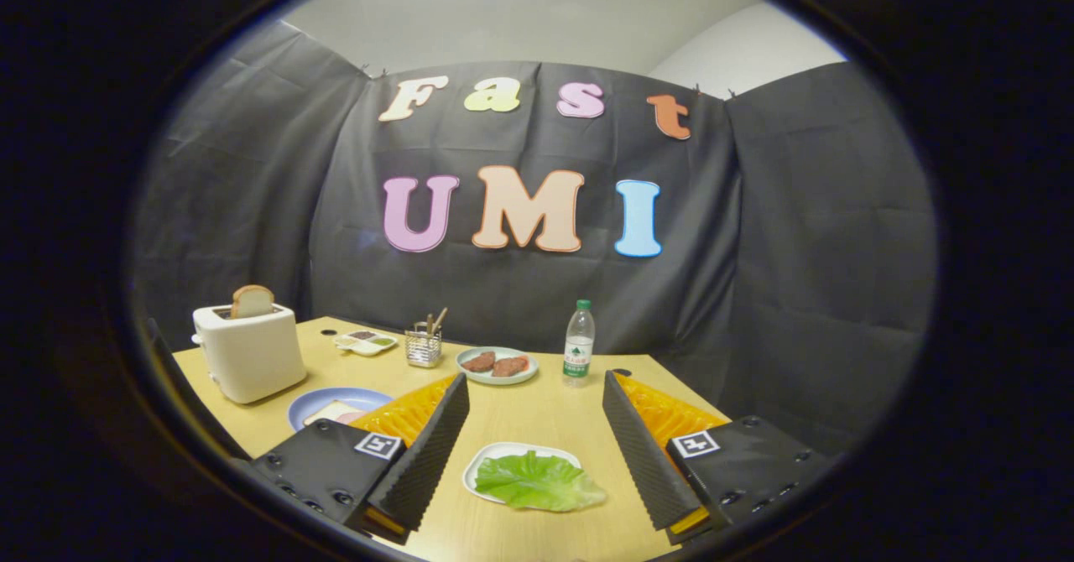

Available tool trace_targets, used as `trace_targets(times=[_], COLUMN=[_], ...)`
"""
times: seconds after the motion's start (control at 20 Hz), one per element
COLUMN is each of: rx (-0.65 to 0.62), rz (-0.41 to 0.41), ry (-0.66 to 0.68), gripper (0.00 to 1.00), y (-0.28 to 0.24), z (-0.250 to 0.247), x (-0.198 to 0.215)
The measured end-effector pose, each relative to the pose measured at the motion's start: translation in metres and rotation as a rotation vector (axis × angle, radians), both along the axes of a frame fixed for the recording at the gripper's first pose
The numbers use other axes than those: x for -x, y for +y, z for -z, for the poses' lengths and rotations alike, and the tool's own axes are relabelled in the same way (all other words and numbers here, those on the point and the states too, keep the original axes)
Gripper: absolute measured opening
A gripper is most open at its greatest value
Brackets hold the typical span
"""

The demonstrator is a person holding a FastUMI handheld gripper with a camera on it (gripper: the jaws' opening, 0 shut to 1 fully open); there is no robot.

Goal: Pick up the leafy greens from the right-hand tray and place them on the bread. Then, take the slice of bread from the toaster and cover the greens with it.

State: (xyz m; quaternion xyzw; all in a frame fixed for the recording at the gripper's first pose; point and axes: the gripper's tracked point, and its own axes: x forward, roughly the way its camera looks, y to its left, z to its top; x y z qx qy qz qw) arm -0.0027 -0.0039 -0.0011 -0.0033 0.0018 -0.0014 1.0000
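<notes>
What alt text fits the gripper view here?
The gripper is open above a lettuce leaf that lies on a small white plate between its fingers. Beyond, on the wooden table, stand a white toaster with a bread slice in its slot, a blue plate with bread, a plate of meat and a water bottle.

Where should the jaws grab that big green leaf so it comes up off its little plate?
Probably the near edge of the leafy greens, where it hangs over the rim of the white tray toward the gripper. The leaf lies flat, so come down from above, one jaw either side of that crinkled, overhanging edge. The jaws stand wide open with the leaf between them.
</notes>
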Motion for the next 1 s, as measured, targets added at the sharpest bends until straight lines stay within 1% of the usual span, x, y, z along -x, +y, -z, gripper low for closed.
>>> trace_targets(times=[0.15, 0.4, 0.8, 1.0], rx=[0.000, -0.036, -0.068, -0.093], rz=[0.009, 0.013, -0.021, 0.001], ry=[0.018, 0.026, 0.040, 0.095], gripper=[1.00, 1.00, 1.00, 1.00], y=[-0.007, -0.017, -0.019, -0.027], z=[0.006, 0.007, 0.005, 0.024], x=[-0.001, -0.001, 0.006, 0.007])
